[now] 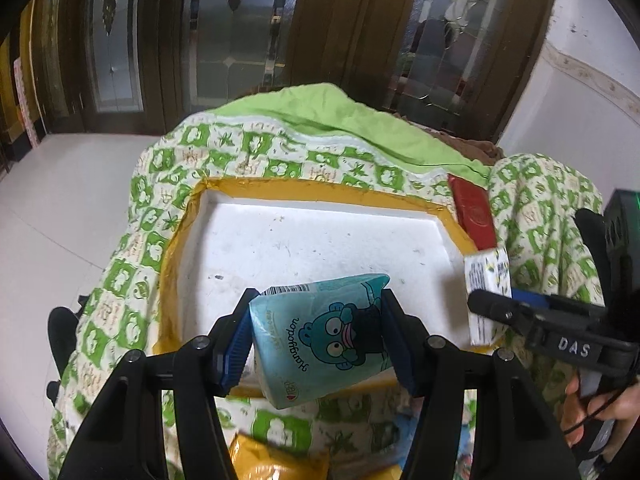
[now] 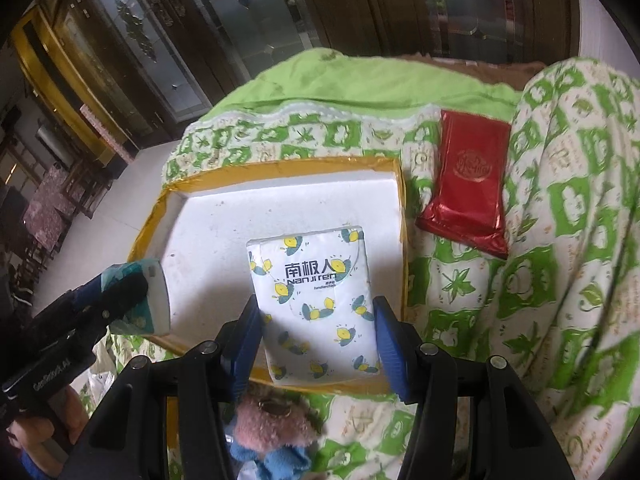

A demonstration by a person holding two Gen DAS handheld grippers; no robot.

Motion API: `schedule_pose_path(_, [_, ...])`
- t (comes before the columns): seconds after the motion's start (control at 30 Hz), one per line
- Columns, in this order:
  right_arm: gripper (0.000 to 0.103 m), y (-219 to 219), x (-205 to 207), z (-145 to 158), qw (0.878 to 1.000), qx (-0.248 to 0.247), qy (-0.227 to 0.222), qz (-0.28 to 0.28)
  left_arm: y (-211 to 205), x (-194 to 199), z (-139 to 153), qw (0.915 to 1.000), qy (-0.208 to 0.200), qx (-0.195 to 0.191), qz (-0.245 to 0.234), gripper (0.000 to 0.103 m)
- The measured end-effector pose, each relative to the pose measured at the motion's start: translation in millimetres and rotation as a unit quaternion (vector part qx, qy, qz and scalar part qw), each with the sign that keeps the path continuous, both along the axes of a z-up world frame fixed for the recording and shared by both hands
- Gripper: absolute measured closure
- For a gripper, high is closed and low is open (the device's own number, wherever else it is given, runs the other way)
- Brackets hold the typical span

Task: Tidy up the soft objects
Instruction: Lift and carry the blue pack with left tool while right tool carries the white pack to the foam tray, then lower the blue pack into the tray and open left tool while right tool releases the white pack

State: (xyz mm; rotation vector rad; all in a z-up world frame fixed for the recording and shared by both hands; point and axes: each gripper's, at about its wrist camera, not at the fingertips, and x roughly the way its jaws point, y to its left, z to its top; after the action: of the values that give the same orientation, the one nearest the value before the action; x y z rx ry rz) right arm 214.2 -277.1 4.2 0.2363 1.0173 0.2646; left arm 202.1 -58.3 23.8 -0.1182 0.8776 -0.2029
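Over the near left part of the white foam tray (image 1: 304,240), the left hand-held gripper (image 1: 316,336) pinches a pale blue tissue pack (image 1: 320,332) printed with a cartoon creature, its blue pads pressed on both sides. Over the tray's near right part, the right hand-held gripper (image 2: 316,336) pinches a white tissue pack (image 2: 316,304) with bee prints. Right of the tray, a red foil pack (image 2: 468,176) lies on the green-patterned quilt (image 2: 560,240). A pink plush toy (image 2: 272,420) sits just before the tray's near edge.
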Motion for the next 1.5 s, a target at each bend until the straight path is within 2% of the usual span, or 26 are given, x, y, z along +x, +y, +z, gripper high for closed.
schedule_pose_path(0.2, [0.045, 9, 10, -14, 1.000, -0.010, 0.013, 0.013, 4, 22, -20, 0.9995, 0.024, -0.015, 0.011, 0.044])
schedule_pose_path(0.7, [0.045, 36, 19, -49, 0.994, -0.079, 0.049, 0.052, 3, 29, -63, 0.9973, 0.064, 0.036, 0.008, 0.044])
schedule_pose_path(0.87, [0.045, 44, 16, -53, 0.992, -0.106, 0.040, 0.062, 5, 27, -65, 0.9971, 0.068, 0.033, 0.011, 0.042])
schedule_pose_path(1.0, [0.045, 43, 16, -52, 0.992, -0.104, 0.034, 0.062, 3, 25, -64, 0.9971, 0.069, 0.033, 0.003, 0.036])
schedule_pose_path(1.17, [0.032, 41, 13, -47, 0.994, -0.088, 0.025, 0.059, 3, 20, -59, 0.9980, 0.061, 0.019, 0.001, 0.028])
schedule_pose_path(1.3, [0.029, 39, 4, -40, 0.995, -0.084, 0.011, 0.054, 6, 16, -52, 0.9987, 0.048, 0.009, 0.012, 0.017])
schedule_pose_path(1.4, [0.026, 36, -1, -31, 0.996, -0.073, -0.008, 0.050, 14, 13, -45, 0.9989, 0.041, -0.012, 0.021, 0.017])
schedule_pose_path(1.5, [0.019, 30, -8, -20, 0.997, -0.056, -0.033, 0.042, 23, 8, -38, 0.9982, 0.035, -0.034, 0.033, 0.017])
